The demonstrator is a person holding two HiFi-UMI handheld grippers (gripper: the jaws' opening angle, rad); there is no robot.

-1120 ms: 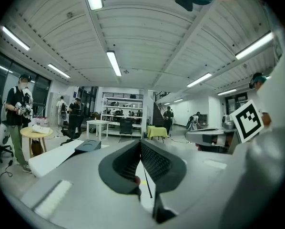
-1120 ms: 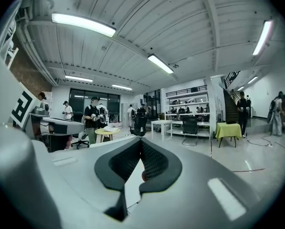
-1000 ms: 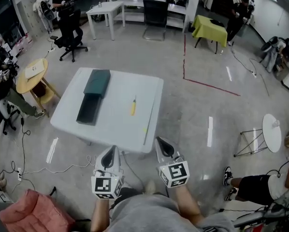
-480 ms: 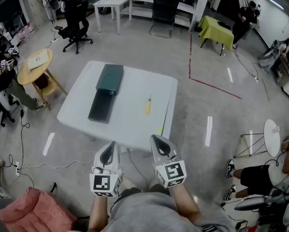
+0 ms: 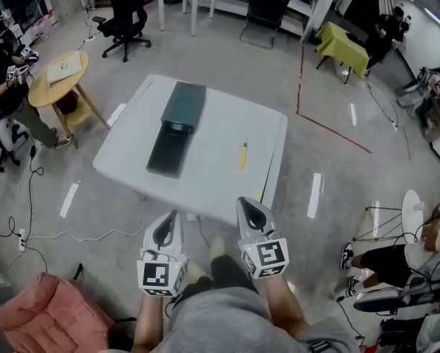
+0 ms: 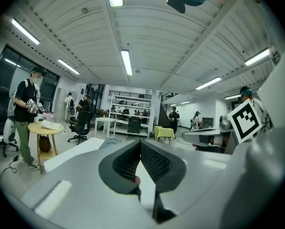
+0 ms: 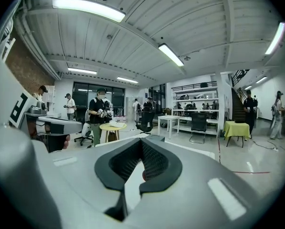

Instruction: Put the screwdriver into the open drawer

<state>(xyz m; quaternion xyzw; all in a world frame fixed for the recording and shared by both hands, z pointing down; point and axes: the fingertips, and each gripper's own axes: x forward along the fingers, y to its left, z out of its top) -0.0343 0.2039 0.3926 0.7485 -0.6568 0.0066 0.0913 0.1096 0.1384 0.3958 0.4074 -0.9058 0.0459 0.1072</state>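
Observation:
A yellow-handled screwdriver (image 5: 243, 155) lies on the right part of the white table (image 5: 213, 182). On the table's left part stands a dark green drawer unit (image 5: 185, 103), its open drawer (image 5: 168, 148) pulled toward me. My left gripper (image 5: 168, 219) and right gripper (image 5: 246, 204) hang side by side over the floor, just short of the table's near edge. Both are shut and hold nothing. In the left gripper view the left gripper (image 6: 140, 143) has its pads meeting at the tips. The right gripper (image 7: 142, 143) looks the same in the right gripper view.
A round wooden table (image 5: 58, 72) with a seated person stands at the left, and an office chair (image 5: 128, 17) behind it. A pink cushion (image 5: 43, 322) and cables (image 5: 29, 234) lie at the lower left. At the right are a small round white table (image 5: 415, 212) and another person (image 5: 389, 259).
I have walked toward the table, which now looks larger and nearer the grippers. Both grippers stay shut and empty, side by side.

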